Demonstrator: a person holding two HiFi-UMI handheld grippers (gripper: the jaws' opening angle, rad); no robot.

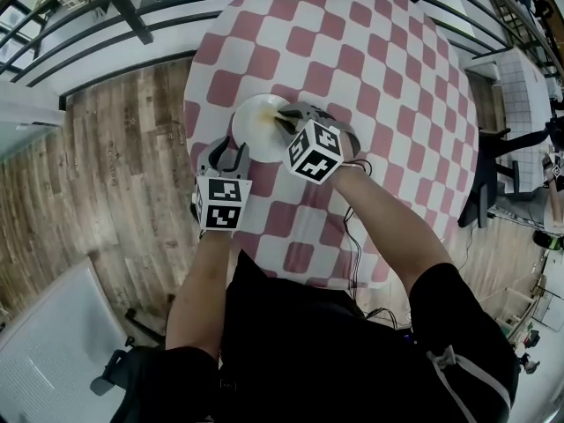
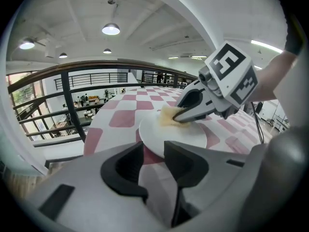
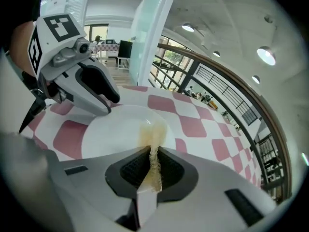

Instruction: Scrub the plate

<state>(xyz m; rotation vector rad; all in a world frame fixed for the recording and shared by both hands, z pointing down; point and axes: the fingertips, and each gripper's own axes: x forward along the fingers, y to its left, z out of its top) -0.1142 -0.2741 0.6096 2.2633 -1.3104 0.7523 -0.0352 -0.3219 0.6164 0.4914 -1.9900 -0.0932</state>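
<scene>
A white plate (image 1: pixel 255 123) lies on the pink-and-white checked round table (image 1: pixel 370 51), near its left edge. My left gripper (image 1: pixel 231 155) is shut on the plate's near rim; in the left gripper view the rim runs down between the jaws (image 2: pixel 154 161). My right gripper (image 1: pixel 286 118) is shut on a yellowish sponge (image 3: pixel 154 164). The sponge (image 2: pixel 169 115) presses on the plate (image 2: pixel 176 134) at its far side. In the right gripper view a yellowish smear lies on the plate (image 3: pixel 113 132) just ahead of the jaws, and the left gripper (image 3: pixel 99 105) sits at the rim.
The table's left edge is close to the plate, with a black railing (image 1: pixel 132 16) and a wooden floor (image 1: pixel 123 166) beyond it. A thin cable (image 1: pixel 352 227) hangs along the right arm. A grey chair (image 1: pixel 53 351) stands at lower left.
</scene>
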